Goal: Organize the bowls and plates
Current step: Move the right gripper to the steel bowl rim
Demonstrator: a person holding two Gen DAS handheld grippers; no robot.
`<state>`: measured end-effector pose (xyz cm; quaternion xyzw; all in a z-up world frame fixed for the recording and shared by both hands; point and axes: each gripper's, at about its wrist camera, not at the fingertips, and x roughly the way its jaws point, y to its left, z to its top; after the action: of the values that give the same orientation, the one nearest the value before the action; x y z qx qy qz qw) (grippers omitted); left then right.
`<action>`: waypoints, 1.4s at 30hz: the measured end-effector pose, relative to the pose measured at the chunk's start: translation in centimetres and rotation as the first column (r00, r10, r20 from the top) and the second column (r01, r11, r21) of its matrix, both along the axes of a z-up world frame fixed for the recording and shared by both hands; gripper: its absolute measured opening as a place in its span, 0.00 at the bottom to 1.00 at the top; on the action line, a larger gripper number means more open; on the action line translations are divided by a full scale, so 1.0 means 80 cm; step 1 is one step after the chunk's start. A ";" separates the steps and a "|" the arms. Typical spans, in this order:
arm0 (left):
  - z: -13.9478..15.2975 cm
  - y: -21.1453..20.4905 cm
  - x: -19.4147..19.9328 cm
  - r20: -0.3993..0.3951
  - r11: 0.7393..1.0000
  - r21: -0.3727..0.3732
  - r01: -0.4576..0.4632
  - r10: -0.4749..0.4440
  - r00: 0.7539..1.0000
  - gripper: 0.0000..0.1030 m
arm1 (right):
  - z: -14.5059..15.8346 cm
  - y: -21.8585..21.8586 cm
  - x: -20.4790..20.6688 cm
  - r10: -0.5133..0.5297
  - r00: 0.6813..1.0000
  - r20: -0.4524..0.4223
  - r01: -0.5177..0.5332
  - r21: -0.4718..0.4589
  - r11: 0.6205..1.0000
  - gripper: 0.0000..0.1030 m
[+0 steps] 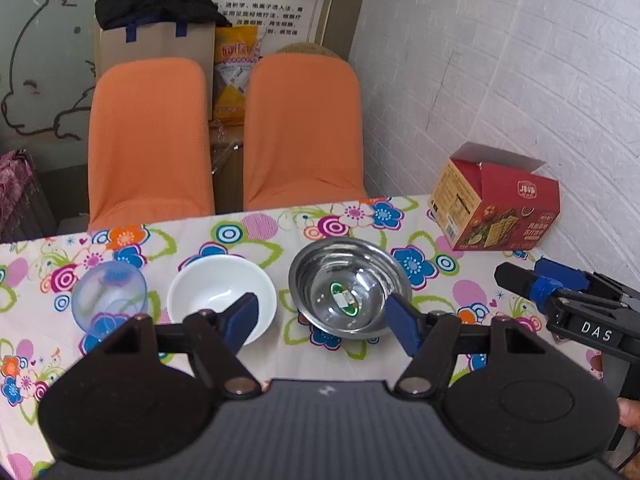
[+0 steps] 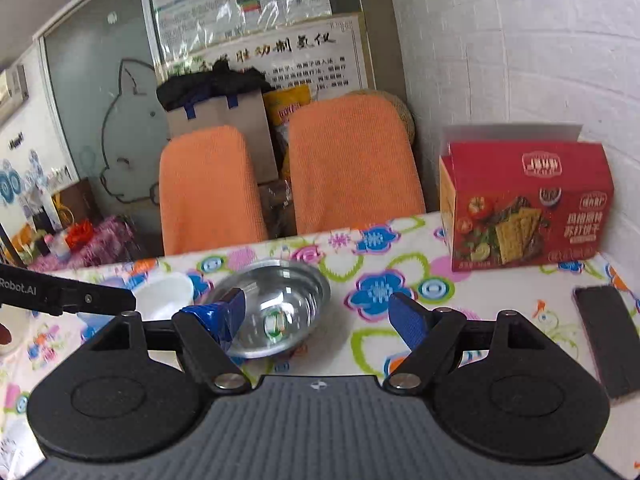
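bowls: 3 in a row on floral table (image 1: 280, 356) – clear blue bowl (image 1: 109, 299), white bowl (image 1: 221, 300), steel bowl (image 1: 350, 288) | left gripper (image 1: 326, 318), right gripper (image 2: 316, 314): jaws wide, empty | plates: 0 seen | white bowl part-hidden by left finger

Three bowls stand in a row across the floral table (image 1: 280, 352): clear bowl (image 1: 109, 294) at 9 o'clock, white bowl (image 1: 221, 300), steel bowl (image 1: 349, 286) centre. Narrow gaps separate them. At 2 o'clock the red box (image 1: 496, 212) blocks the wall corner; open cloth lies between it and the steel bowl.
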<state>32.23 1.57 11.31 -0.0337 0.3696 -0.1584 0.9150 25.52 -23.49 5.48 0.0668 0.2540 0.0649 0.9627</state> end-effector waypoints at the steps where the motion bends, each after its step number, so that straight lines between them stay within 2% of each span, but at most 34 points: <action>1: 0.013 -0.003 -0.001 0.005 1.000 0.006 0.002 -0.002 1.000 0.67 | 0.010 0.001 -0.001 0.000 1.000 0.007 0.000 0.000 1.000 0.63; 5: 0.092 -0.021 0.014 0.074 1.000 0.007 0.028 -0.029 0.997 0.67 | 0.074 0.015 0.008 0.080 0.996 0.048 -0.080 0.010 0.997 0.63; 8: 0.141 -0.028 0.028 0.155 1.000 -0.007 0.019 -0.018 0.988 0.69 | 0.147 0.028 0.032 0.065 0.991 0.118 -0.063 -0.021 0.998 0.63; 10: 0.140 -0.030 0.031 0.186 1.000 0.010 0.030 -0.031 0.982 0.71 | 0.178 0.038 0.044 0.047 0.987 0.157 -0.035 -0.081 0.996 0.63; 12: 0.111 -0.026 0.034 0.166 0.999 -0.001 0.035 -0.035 0.986 0.71 | 0.181 0.044 0.054 0.037 0.985 0.167 -0.012 -0.145 0.989 0.64; 13: 0.088 -0.025 0.038 0.134 0.999 -0.011 0.052 -0.050 0.990 0.71 | 0.167 0.045 0.058 0.044 0.987 0.156 -0.017 -0.168 0.986 0.64; 15: 0.037 -0.027 0.054 0.042 0.997 -0.007 0.073 -0.073 0.996 0.71 | 0.125 0.038 0.064 0.062 0.992 0.114 -0.045 -0.148 0.988 0.64; 17: -0.008 -0.035 0.077 -0.028 0.994 0.026 0.108 -0.107 0.994 0.71 | 0.070 0.031 0.080 0.086 0.996 0.015 -0.084 -0.101 0.991 0.64; 20: -0.048 -0.043 0.119 -0.104 0.990 0.079 0.117 -0.109 0.989 0.71 | -0.012 0.028 0.116 0.095 0.982 -0.165 -0.108 -0.069 0.992 0.64; 23: -0.077 -0.046 0.164 -0.187 0.987 0.080 0.138 -0.121 0.975 0.71 | -0.056 0.027 0.145 0.082 0.965 -0.249 -0.106 -0.083 0.991 0.64; 27: -0.113 -0.056 0.203 -0.250 0.980 0.102 0.172 -0.142 0.958 0.71 | -0.081 0.025 0.175 0.081 0.952 -0.296 -0.118 -0.110 0.987 0.64; 33: -0.156 -0.077 0.234 -0.287 0.969 0.149 0.199 -0.150 0.946 0.71 | -0.107 0.025 0.189 0.096 0.933 -0.348 -0.148 -0.126 0.981 0.64; 35: -0.167 -0.079 0.240 -0.296 0.967 0.157 0.200 -0.147 0.944 0.63 | -0.116 0.029 0.191 0.113 0.926 -0.360 -0.168 -0.125 0.978 0.64; 36: -0.173 -0.081 0.243 -0.309 0.965 0.158 0.209 -0.153 0.939 0.54 | -0.120 0.033 0.191 0.119 0.925 -0.361 -0.177 -0.131 0.976 0.64; 41: -0.189 -0.086 0.247 -0.305 0.960 0.192 0.205 -0.140 0.942 0.53 | -0.143 0.050 0.201 0.147 0.907 -0.395 -0.225 -0.158 0.962 0.66; 42: -0.189 -0.087 0.247 -0.301 0.960 0.196 0.202 -0.137 0.944 0.53 | -0.144 0.054 0.199 0.151 0.912 -0.381 -0.233 -0.180 0.956 0.65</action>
<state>52.01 -5.38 -3.85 0.0791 0.5144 -0.1878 0.8330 41.41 -19.20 -6.00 -0.0556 0.4386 0.1175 0.8892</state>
